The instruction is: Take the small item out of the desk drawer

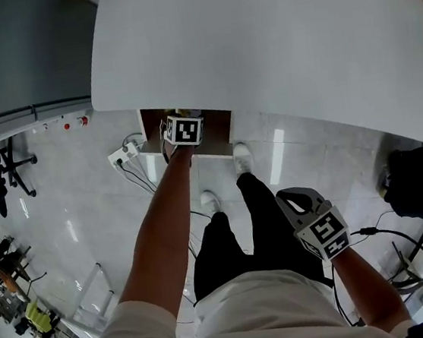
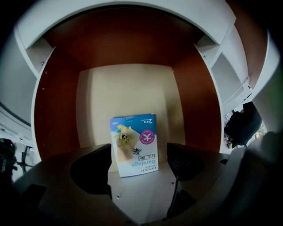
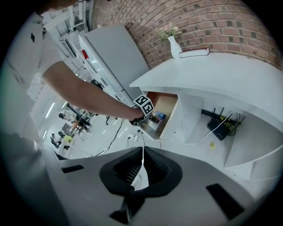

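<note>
Approach in hand: my left gripper's (image 2: 139, 154) jaws gape above the bandage box (image 2: 134, 143) in the drawer (image 2: 128, 90); next, descend and close; right gripper's (image 3: 140, 170) jaws shut, empty.

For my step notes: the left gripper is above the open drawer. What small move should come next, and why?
Probably lower the left gripper a little, until its jaws straddle the bandage box. They stand wide open, the box lies centred ahead of them on the drawer floor, and they seem not to touch it yet.
</note>
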{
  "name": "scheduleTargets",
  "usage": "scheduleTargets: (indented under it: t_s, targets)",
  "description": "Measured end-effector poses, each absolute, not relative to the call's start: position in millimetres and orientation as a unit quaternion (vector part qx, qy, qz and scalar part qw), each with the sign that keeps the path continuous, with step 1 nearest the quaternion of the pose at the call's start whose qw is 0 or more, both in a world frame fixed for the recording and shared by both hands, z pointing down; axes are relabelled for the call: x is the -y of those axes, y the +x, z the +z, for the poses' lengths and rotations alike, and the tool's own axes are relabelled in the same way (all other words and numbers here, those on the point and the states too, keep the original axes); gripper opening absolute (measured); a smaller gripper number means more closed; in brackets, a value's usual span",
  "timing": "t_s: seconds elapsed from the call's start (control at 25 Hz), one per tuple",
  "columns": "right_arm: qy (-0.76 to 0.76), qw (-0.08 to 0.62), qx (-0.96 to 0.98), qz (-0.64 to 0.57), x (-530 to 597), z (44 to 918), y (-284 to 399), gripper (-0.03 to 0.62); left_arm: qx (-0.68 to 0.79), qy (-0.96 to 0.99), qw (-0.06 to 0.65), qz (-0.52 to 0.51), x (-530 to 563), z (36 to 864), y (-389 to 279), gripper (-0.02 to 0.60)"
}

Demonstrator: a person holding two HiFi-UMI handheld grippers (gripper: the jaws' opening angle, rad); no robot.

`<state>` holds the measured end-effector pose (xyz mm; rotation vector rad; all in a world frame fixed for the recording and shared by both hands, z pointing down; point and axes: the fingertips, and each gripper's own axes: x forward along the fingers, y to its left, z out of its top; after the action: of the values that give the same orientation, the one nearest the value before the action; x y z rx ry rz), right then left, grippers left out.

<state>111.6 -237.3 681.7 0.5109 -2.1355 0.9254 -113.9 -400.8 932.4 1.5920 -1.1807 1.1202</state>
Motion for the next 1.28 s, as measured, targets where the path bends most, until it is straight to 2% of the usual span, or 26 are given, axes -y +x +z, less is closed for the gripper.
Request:
scheduleTargets:
  t_s: [0.2,0.76,0.88,1.04,1.28]
  targets:
    - [0.199,0.378,0.827,0.367,242,694,113,0.035,0.449,0.611,0.456,0.466,400,949,-111,0.376]
    - [0.192,0.379,0.821,0.380,231,700,113,0.035,0.469,0.593,0.445,0.481,408,976,-129,0.376]
    - [0.189,0.379,0.821,0.382,228,699,116,0.035,0.460,0.575,0.477,0.481,395,966,-122,0.376]
    - [0.193,0.377,0.821,0.382,233,698,116,0.035,0.487,0.591,0.431,0.477,417,975,-138,0.376]
    - [0.195,0.381,0.818,0.384,231,701,121,0.035,0.483,0.590,0.444,0.471,415,977,-138,0.376]
